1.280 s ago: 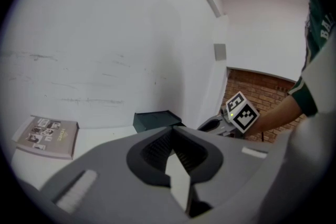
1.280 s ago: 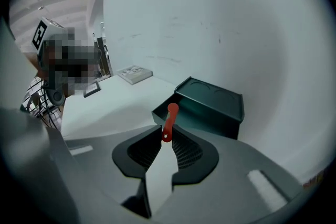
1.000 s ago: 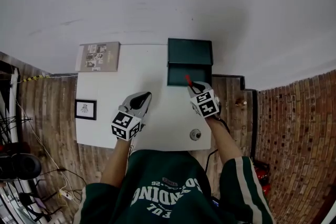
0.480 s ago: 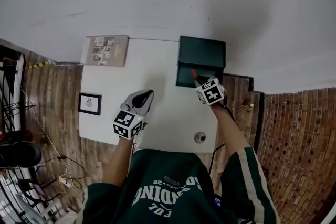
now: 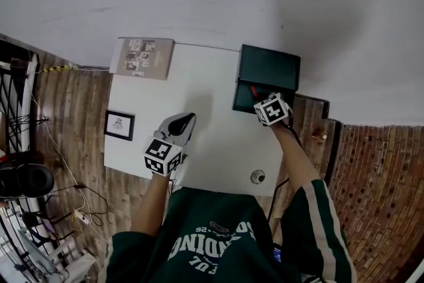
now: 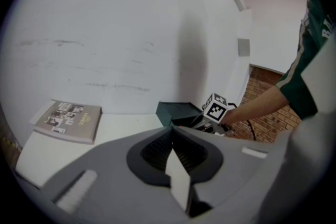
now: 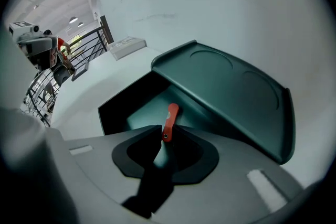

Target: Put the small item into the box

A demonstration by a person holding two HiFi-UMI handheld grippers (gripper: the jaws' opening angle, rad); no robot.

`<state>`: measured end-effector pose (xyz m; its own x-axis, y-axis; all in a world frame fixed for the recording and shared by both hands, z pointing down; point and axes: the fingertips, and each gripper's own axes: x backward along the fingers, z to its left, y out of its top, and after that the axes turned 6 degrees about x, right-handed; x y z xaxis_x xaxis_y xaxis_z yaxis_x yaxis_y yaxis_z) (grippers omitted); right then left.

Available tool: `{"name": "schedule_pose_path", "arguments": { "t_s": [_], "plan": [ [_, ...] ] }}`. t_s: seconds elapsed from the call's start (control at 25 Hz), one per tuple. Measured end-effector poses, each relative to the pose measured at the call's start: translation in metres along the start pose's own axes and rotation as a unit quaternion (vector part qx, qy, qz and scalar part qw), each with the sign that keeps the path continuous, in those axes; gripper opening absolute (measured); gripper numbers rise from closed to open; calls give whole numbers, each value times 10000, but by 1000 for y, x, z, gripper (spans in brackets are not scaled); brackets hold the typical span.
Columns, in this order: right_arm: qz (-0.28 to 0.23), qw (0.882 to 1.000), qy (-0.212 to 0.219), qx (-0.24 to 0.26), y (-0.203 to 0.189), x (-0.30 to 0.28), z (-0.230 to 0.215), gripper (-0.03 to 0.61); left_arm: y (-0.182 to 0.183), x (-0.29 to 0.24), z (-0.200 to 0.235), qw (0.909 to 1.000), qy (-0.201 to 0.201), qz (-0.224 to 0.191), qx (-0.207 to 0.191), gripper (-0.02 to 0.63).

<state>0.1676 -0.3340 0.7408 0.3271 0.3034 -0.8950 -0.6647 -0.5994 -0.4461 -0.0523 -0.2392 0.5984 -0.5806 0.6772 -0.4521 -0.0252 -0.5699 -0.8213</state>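
Observation:
A dark green box [image 5: 268,73] stands open at the far right of the white table [image 5: 205,89], its lid [image 7: 231,97] tilted up behind the hollow [image 7: 139,110]. My right gripper [image 5: 258,97] reaches over the box's front edge, shut on a small red item [image 7: 168,121] that sticks out of its jaws above the hollow. The same red item [image 5: 252,90] shows in the head view just inside the box. My left gripper [image 5: 186,121] hovers over the table's middle front, shut and holding nothing. Seen from the left gripper [image 6: 175,144], the box [image 6: 176,112] lies ahead to the right.
A grey booklet [image 5: 142,57] lies at the table's far left corner. A small black-framed picture [image 5: 119,125] sits at the left edge. A round metal object [image 5: 258,176] rests near the front right corner. Brick-patterned floor surrounds the table; a white wall stands behind it.
My right gripper has carried the red item forward from the box's front edge to over its hollow. The left gripper has stayed where it was.

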Motion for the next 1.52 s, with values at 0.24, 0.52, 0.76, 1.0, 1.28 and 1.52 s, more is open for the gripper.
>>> {"name": "schedule_pose_path", "arguments": {
  "t_s": [0.24, 0.52, 0.76, 1.0, 1.28, 1.52],
  "plan": [
    [145, 9999, 39, 16, -4, -9, 1, 66, -3, -3, 2, 10000, 0, 38, 41, 54],
    [213, 9997, 93, -23, -10, -17, 4, 67, -6, -1, 3, 10000, -26, 68, 52, 54],
    [-142, 9996, 31, -237, -3, -4, 2, 72, -7, 2, 1, 10000, -60, 53, 33, 54],
    [-746, 9960, -108, -480, 8, 37, 7, 71, 2, 1, -9, 9997, -205, -16, -142, 54],
    [-1775, 9819, -592, -300, 18, 101, 23, 12, 29, -2, -22, 9978, -390, -258, -478, 54],
    [-2539, 9629, -812, -409, 30, 157, 41, 2, 63, -4, -44, 9935, -612, -562, -780, 54]
  ]
}}
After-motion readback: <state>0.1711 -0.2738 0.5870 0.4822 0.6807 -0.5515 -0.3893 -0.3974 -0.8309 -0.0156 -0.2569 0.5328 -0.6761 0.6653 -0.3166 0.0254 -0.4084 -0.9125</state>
